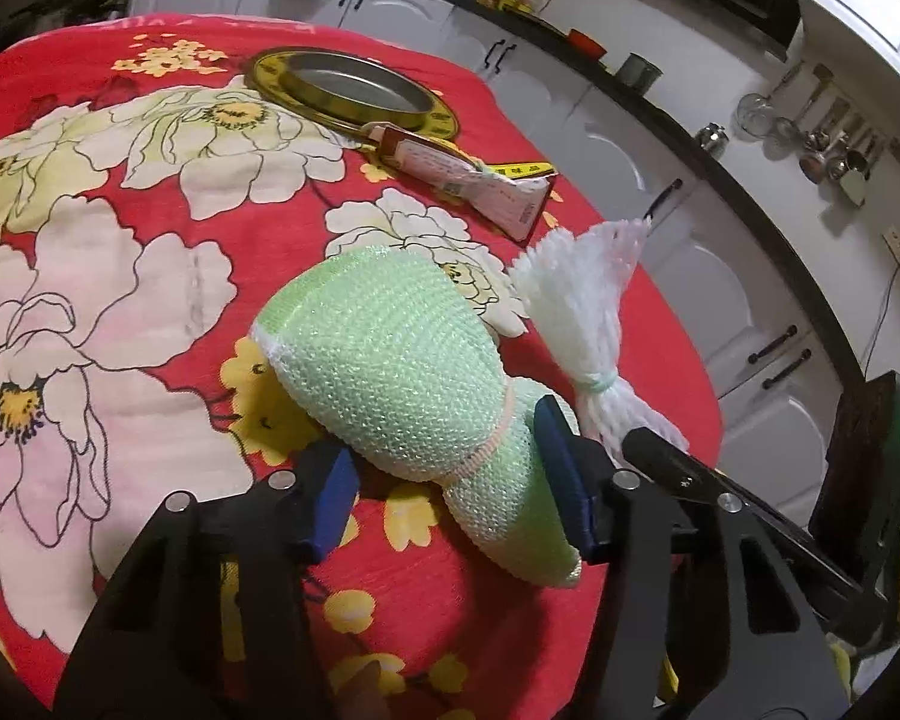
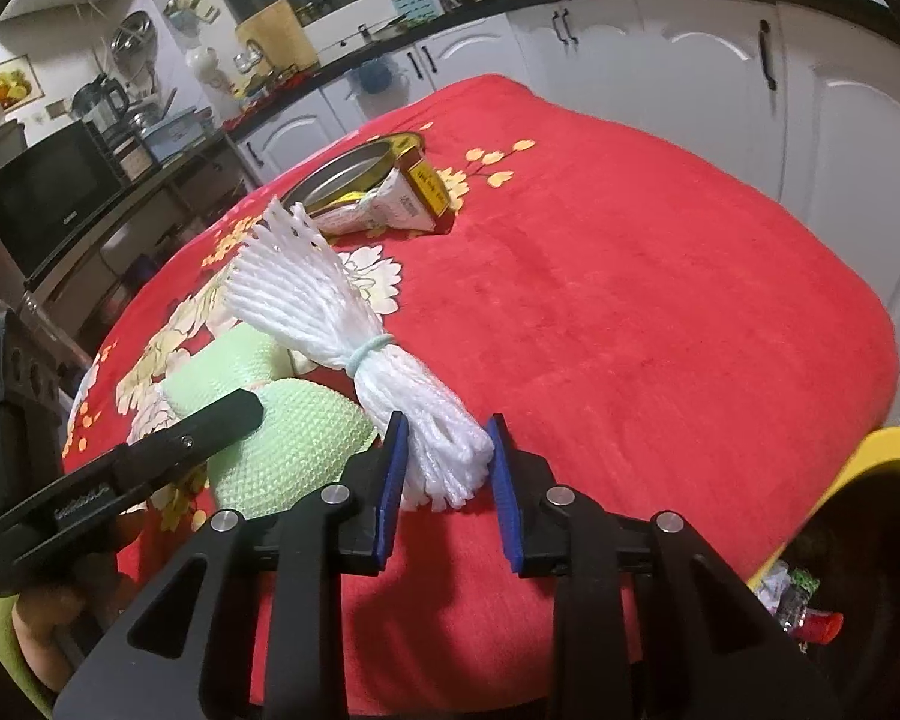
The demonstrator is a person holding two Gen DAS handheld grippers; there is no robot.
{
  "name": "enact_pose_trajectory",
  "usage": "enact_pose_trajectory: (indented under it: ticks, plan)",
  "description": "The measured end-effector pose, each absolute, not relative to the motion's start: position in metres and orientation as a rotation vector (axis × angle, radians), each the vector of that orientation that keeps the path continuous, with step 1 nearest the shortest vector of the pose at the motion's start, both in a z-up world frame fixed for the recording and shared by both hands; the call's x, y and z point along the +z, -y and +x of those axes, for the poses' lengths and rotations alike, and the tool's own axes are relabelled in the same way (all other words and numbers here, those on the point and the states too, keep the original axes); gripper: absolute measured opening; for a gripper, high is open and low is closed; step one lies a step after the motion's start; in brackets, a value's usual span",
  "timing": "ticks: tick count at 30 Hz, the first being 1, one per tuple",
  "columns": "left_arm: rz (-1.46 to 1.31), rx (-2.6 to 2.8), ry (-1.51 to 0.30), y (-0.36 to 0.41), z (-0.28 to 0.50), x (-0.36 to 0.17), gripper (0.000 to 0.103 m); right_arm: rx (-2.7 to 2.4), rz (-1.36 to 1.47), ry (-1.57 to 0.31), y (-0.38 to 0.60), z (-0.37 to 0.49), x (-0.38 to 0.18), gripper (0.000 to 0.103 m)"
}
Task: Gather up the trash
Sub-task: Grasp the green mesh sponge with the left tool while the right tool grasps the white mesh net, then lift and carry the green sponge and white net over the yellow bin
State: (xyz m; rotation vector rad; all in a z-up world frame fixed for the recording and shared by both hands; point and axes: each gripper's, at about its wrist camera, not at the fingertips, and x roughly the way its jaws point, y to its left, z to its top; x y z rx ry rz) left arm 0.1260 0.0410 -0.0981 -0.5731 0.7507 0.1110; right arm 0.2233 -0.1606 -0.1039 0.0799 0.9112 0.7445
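Our left tool (image 1: pixel 450 474) straddles the green foam net (image 1: pixel 390 360) unclenched, our right tool (image 2: pixel 447 474) grasps the white foam net (image 2: pixel 342 324), beyond them a torn packet (image 1: pixel 468 180) against a round tin (image 1: pixel 354 87).

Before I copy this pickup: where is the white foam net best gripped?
Grip the white foam net on its narrow bunched tail below the elastic band, coming from the near end along its length. It fans wide beyond the band; the right gripper already straddles that tail.
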Motion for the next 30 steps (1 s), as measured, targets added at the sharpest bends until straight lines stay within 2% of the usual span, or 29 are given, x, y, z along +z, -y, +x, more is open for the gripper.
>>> enact_pose_trajectory:
  ticks: [9, 30]
  plan:
    - [-0.531, 0.084, -0.727, -0.034, 0.123, -0.087, 0.037, 0.697, 0.129, -0.871, 0.188, 0.216, -0.091, 0.023]
    - [-0.427, 0.038, -0.642, -0.012, 0.11, -0.052, 0.036, 0.637, 0.148, -0.815, 0.218, 0.198, -0.068, 0.023]
